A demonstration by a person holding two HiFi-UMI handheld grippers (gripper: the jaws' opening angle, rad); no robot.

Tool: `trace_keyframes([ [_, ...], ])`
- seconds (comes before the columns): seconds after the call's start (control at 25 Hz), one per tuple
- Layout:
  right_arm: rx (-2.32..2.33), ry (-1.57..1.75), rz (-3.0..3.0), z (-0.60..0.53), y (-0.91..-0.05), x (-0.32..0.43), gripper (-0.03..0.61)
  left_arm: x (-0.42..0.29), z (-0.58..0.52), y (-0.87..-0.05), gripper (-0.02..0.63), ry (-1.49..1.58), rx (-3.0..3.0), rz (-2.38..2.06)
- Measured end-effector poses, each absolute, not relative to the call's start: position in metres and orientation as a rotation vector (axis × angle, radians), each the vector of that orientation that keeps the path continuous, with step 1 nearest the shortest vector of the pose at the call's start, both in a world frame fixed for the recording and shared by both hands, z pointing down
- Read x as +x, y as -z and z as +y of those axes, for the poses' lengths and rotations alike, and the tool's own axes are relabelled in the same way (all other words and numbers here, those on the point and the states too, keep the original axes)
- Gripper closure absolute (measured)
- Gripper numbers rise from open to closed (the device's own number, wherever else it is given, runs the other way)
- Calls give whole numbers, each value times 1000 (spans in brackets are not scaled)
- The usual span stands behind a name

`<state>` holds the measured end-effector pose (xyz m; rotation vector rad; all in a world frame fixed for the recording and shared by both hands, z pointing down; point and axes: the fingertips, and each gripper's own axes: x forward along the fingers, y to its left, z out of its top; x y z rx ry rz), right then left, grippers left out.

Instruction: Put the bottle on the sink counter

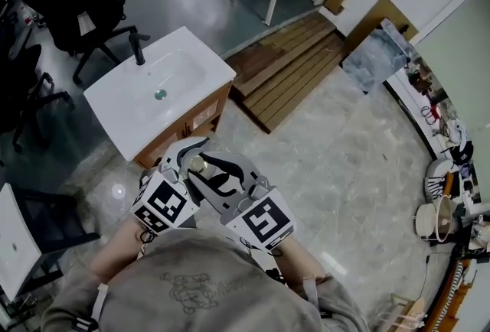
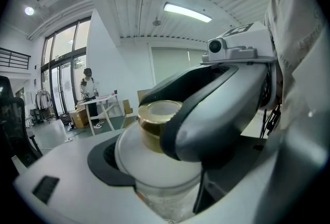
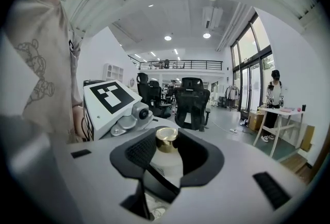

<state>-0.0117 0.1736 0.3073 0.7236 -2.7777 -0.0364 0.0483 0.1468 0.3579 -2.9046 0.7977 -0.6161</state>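
Head view: L tongs [image 1: 182,161] & R tongs [image 1: 223,179] meet on the bottle [image 1: 197,164], held in the air near the sink tabletop [image 1: 115,120], not on it.
L gripper view: L tongs clenched on the white bottle, gold cap [image 2: 157,114] up.
R gripper view: R tongs clamp the same bottle.

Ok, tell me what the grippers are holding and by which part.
Both hold one white bottle with a gold cap. The right gripper clamps its shoulder just under the cap; the left gripper grips the body lower down.
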Motion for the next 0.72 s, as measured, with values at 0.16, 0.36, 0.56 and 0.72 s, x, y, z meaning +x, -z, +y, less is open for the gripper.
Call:
trace_keyframes([
  [0.16,718,-13,-2768,137,-309,-25,445,36,112,-361,291,634,-2935,794],
  [0.36,711,-38,-2751,87,-314,-40,445,21,63,-365,291,638,-2959,797],
  [0.56,706,-30,-2728,40,-309,-63,445,-1,16,-359,291,619,-2964,780],
  [0.72,719,-13,-2704,1,-306,-74,445,-11,-22,-353,291,582,-2966,756],
])
